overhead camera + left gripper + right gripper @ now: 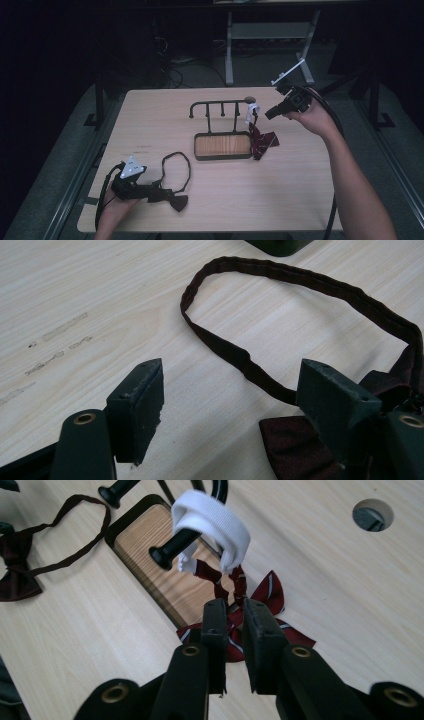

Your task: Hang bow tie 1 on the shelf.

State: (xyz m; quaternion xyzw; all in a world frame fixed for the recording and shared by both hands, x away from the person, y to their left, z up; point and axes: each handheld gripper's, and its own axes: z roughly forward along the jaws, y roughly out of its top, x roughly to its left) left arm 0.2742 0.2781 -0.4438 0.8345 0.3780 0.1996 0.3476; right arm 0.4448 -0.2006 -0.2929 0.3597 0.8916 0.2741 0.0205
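Note:
A black peg rack stands on a wood-inlaid base at mid table. From its right-hand peg hangs a white band that carries a red striped bow tie, whose bow rests on the table. My right gripper points at the tie's strap just below the band, jaws a narrow gap apart and not pressing on it. A dark bow tie with a looped strap lies at the front left. My left gripper rests there wide open, with the strap crossing between its jaws.
A round cable hole sits in the table near the far edge, behind the rack. Bare tabletop lies left of the rack and along the front right. A desk frame stands on the floor beyond the table.

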